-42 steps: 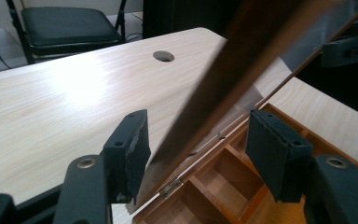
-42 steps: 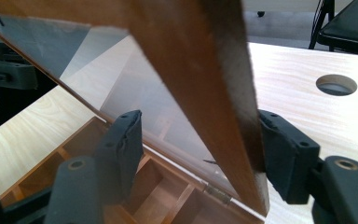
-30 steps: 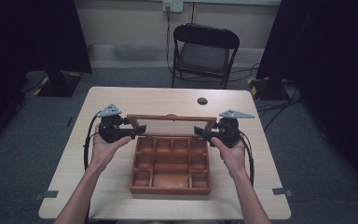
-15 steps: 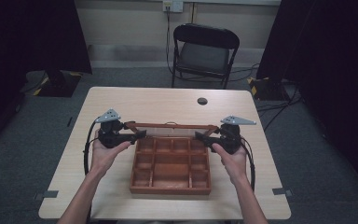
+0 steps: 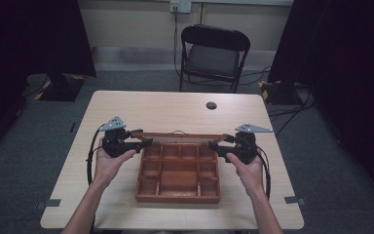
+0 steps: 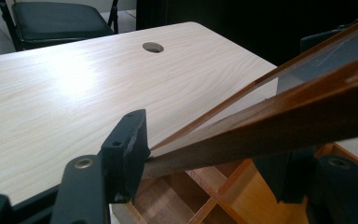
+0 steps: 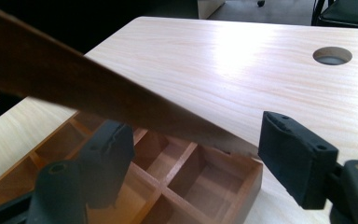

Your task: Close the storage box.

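Your left gripper (image 5: 143, 143) has its jaws around the left end of the lid (image 5: 179, 135), and they've just been closing in; in the left gripper view one pad (image 6: 127, 154) sits right against the lid's wooden frame (image 6: 279, 126). Your right gripper (image 5: 215, 145) has the right end between its jaws, which have just been opening a bit, and the far pad (image 7: 298, 156) stands clear of the wood, so that side looks loose. The lid itself is tilted up, hinged along the back edge of the wooden box (image 5: 178, 172), whose compartments lie open underneath. The box sits toward the near edge of the table (image 5: 175, 109), roughly centred between the left and right edges. Plenty of bare tabletop behind the lid, all the way to the cable hole (image 5: 211, 105) near the far edge. A folding chair (image 5: 214, 53) stands beyond that edge, well apart.
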The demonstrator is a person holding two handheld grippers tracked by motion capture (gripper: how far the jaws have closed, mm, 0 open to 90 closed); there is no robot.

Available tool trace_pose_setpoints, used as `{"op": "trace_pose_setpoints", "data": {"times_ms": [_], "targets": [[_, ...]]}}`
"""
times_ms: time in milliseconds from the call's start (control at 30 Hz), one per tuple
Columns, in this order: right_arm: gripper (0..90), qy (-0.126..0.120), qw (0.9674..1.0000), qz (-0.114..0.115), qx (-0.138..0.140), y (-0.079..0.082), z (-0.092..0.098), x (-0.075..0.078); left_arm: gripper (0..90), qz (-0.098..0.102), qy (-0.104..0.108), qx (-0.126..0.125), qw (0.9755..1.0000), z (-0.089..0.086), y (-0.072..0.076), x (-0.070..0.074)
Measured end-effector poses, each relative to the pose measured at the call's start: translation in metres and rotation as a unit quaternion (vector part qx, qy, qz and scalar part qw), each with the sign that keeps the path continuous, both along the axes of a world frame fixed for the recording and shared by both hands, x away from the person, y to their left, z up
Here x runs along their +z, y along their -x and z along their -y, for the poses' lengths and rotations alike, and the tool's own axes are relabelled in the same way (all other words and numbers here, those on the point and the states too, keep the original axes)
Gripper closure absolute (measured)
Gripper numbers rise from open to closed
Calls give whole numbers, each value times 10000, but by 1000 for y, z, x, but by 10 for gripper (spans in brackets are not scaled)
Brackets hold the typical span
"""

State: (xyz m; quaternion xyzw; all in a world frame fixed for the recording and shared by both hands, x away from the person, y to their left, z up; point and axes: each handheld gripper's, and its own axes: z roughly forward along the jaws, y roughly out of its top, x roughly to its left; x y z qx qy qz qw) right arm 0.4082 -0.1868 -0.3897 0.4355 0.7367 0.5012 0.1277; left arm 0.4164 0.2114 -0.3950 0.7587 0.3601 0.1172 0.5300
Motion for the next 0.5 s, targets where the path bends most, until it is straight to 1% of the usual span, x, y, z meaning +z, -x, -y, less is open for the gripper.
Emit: {"op": "trace_pose_setpoints", "data": {"times_ms": [67, 167, 233, 267, 300, 433, 500], "targets": [[269, -4, 10000, -41, 30, 2, 2, -2, 380, 34, 10, 27, 10000, 0, 1, -1], [271, 54, 9999, -83, 55, 3, 3, -6, 378, 37, -20, -1, 10000, 0, 3, -2], [271, 43, 9999, -110, 78, 4, 3, -7, 374, 55, -47, 2, 10000, 0, 4, -2], [276, 24, 9999, -108, 80, 5, 3, -8, 371, 57, -33, 0, 10000, 0, 4, -2], [283, 5, 9999, -98, 97, 5, 4, -8, 370, 50, -75, -1, 10000, 0, 5, -2], [288, 17, 9999, -64, 142, 8, 2, -6, 360, 51, -131, -16, 9999, 1, 7, -3], [291, 12, 9999, -67, 157, 9, 1, -5, 349, 8, -180, -25, 9998, 1, 9, -3]]}}
